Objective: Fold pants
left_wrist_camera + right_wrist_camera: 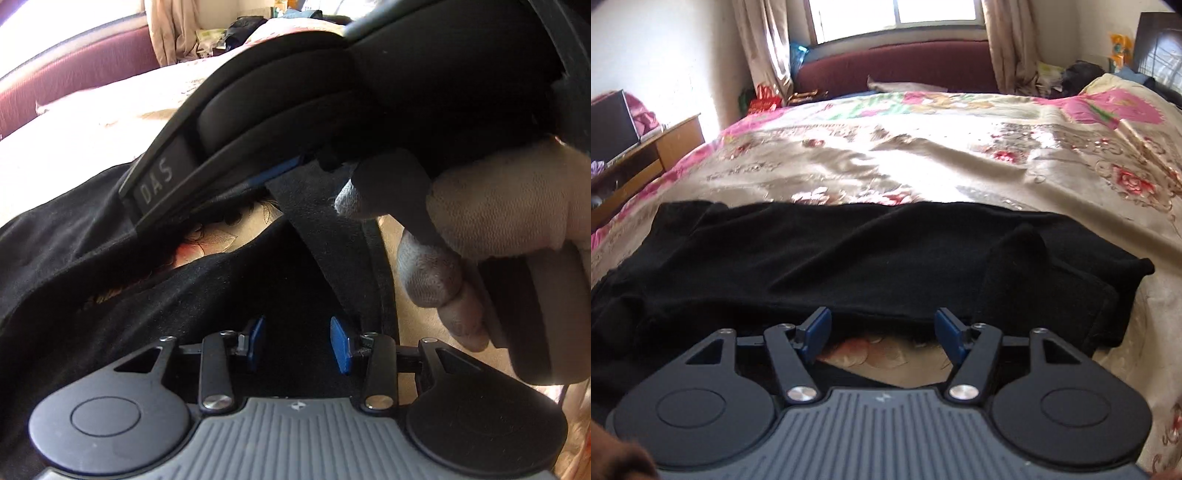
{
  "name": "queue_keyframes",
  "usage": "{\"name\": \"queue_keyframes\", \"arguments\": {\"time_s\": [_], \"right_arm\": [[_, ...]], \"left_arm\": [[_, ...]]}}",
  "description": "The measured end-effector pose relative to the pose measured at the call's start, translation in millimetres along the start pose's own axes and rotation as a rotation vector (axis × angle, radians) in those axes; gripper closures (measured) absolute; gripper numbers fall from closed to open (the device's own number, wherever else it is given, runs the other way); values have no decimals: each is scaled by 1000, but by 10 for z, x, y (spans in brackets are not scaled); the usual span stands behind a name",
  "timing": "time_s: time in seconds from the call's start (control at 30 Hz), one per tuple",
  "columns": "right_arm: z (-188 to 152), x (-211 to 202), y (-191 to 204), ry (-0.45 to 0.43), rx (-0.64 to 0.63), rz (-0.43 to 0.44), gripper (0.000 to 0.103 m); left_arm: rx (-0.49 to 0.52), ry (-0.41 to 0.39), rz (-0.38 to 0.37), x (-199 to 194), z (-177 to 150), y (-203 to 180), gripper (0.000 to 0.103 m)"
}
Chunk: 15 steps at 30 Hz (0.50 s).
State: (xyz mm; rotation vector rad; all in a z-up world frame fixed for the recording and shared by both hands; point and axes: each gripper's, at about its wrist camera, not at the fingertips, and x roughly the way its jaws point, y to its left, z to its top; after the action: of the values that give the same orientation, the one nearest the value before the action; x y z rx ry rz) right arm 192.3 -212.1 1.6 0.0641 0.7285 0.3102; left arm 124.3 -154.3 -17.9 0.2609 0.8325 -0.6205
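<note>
I had the black pants (pixel 849 258) spread crosswise over the flowered bedspread (pixel 960 162), one end bunched and doubled over on the right of the right wrist view, a sign to me that the fold was only partly made. My right gripper (pixel 882 336) sat low at the near hem with its blue pads (pixel 816 332) spread wide and nothing between them; bare bedspread showed through the gap, and the hem lay just beyond the tips. I judged that placement deliberate — close enough to slide under the edge and pinch it, yet not committed to a bite.

From the left wrist camera the picture was more crowded. My left gripper (pixel 299 343) hung over dark cloth, its pads apart too and gripping nothing I could make out. The other tool's body crossed the top of that view, and the gloved hand (pixel 498 229) wrapped its handle at the right. A strip of the pants (pixel 325 236) rose from the bed toward that tool's underside, so the cloth there was lifted rather than lying flat; whether it was caught on something I could not tell from this angle. A patch of bedspread peeked out beneath the raised fabric.

Both tools crowded the same edge — I reckoned the next grab would want them set further apart along the hem, or the cloth would sag in the middle.
</note>
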Motion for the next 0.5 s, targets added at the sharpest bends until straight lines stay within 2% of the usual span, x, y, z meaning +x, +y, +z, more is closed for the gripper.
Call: {"name": "queue_keyframes", "arguments": {"time_s": [0.1, 0.23, 0.37, 0.5], "right_arm": [[-130, -218, -152, -62, 56, -35, 43], [-260, -497, -593, -118, 211, -120, 39], [-233, -331, -827, -50, 254, -221, 40], [-282, -155, -1121, -24, 444, -240, 45]], "left_arm": [[22, -14, -6, -22, -35, -48, 50], [18, -22, -12, -29, -73, -45, 50], [19, -20, -6, -46, -73, -43, 50], [28, -17, 3, -44, -63, -51, 50]]}}
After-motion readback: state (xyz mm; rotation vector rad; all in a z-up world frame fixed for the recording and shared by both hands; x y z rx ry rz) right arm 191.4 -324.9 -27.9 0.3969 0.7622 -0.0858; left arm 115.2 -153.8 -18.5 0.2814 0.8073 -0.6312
